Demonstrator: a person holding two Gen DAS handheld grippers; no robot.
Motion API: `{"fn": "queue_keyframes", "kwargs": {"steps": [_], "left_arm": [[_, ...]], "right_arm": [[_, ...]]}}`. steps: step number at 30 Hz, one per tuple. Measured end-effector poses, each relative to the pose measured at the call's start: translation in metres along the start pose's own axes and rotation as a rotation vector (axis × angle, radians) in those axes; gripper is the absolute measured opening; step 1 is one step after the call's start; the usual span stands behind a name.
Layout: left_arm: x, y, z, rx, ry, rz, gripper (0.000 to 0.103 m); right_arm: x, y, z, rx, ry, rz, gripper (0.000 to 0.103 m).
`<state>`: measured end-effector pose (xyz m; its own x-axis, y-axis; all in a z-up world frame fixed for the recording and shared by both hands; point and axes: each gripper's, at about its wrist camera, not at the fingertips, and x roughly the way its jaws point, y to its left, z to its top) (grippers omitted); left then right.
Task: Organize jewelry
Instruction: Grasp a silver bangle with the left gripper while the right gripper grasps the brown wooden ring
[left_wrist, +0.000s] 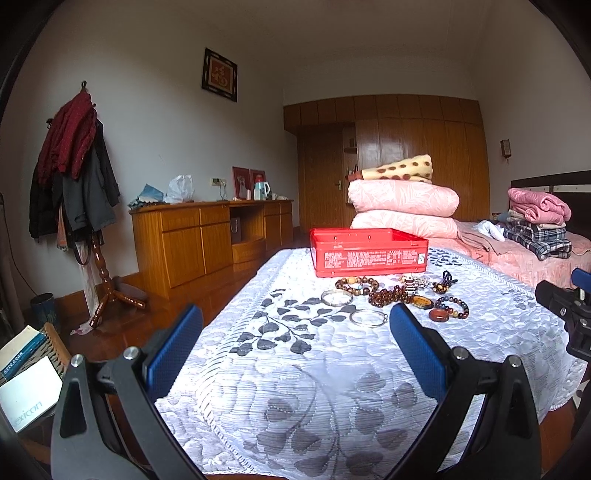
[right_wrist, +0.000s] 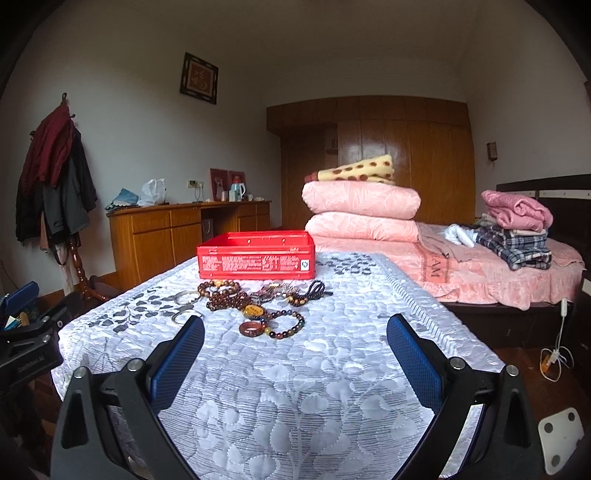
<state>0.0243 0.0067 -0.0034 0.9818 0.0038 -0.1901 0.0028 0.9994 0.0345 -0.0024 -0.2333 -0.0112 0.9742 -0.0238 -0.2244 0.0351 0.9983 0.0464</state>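
Observation:
A red open box (left_wrist: 368, 253) (right_wrist: 256, 255) stands at the far end of a table covered by a white leaf-patterned cloth (left_wrist: 295, 387) (right_wrist: 314, 387). In front of it lies a pile of jewelry: brown bead bracelets (left_wrist: 356, 285) (right_wrist: 221, 290), two silver bangles (left_wrist: 368, 317) (right_wrist: 183, 314), an amber pendant (left_wrist: 422, 301) (right_wrist: 254, 312), a red-brown ring (left_wrist: 439, 315) (right_wrist: 251, 328) and a multicolour bead bracelet (left_wrist: 453, 308) (right_wrist: 286, 325). My left gripper (left_wrist: 295, 332) is open and empty, short of the bangles. My right gripper (right_wrist: 295, 336) is open and empty, just short of the bead bracelet.
A bed (right_wrist: 498, 266) with folded pink quilts (right_wrist: 362, 214) and clothes (right_wrist: 517, 236) lies behind and right of the table. A wooden sideboard (left_wrist: 207, 240) and a coat stand (left_wrist: 74, 177) line the left wall. Books (left_wrist: 26, 387) sit at lower left.

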Motion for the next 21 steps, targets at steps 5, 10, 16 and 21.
{"fn": "queue_keyframes", "kwargs": {"steps": [5,10,16,21], "left_arm": [[0.025,0.001,0.004,0.001,0.062,-0.02,0.098],[0.059,-0.011,0.014,0.018,0.145,-0.058,0.098],[0.105,-0.029,0.026,0.041,0.273,-0.091,0.098],[0.128,-0.032,0.023,0.043,0.36,-0.106,0.098]], "right_arm": [[0.027,-0.003,0.0,0.007,0.085,0.006,0.097],[0.058,-0.009,0.005,0.05,0.154,0.038,0.097],[0.095,-0.005,0.011,0.087,0.273,0.14,0.088],[0.122,0.009,0.006,0.094,0.393,0.207,0.065]]}}
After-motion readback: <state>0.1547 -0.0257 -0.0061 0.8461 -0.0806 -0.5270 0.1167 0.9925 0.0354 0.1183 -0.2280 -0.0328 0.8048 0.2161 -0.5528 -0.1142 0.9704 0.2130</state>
